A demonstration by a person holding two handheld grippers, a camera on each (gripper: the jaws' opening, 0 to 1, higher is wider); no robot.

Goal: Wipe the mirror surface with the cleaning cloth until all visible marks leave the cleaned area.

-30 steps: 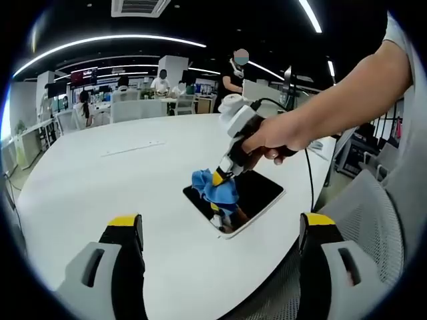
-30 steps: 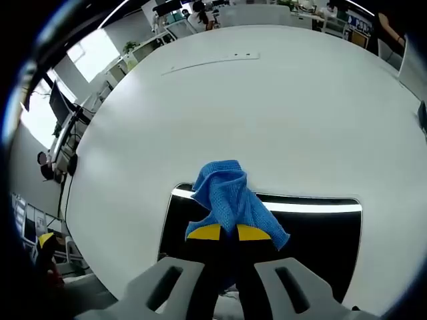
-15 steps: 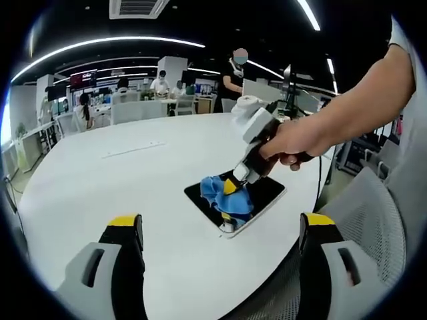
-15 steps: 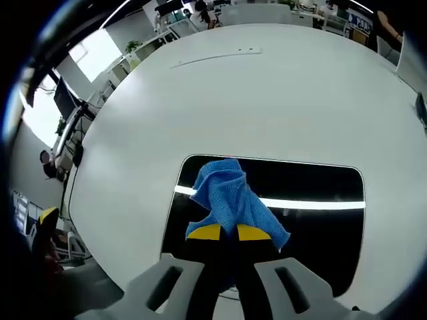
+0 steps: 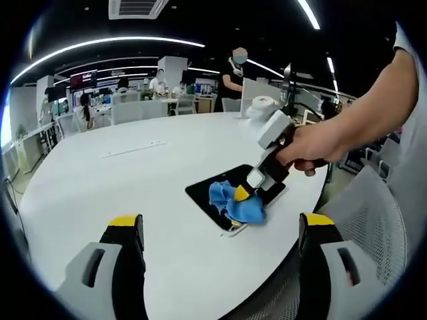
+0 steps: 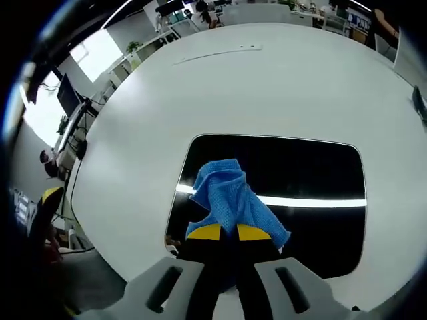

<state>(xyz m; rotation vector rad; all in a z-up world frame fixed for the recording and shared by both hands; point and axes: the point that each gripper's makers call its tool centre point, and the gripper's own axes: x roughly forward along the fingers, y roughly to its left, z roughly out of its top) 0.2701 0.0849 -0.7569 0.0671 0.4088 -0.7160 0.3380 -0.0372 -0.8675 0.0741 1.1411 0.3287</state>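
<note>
Right hand-held gripper (image 6: 223, 233) pinching cloth (image 6: 230, 199), mirror (image 6: 320, 173) near table edge (image 5: 267, 280)

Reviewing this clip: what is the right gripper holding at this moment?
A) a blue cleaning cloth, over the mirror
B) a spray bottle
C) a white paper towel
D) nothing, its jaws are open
A: in the right gripper view the right gripper is shut on the blue cleaning cloth, which sits over the dark mirror lying flat on the white table.

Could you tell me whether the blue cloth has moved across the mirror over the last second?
Yes. The blue cloth slid along the mirror toward its near-right end.
</note>
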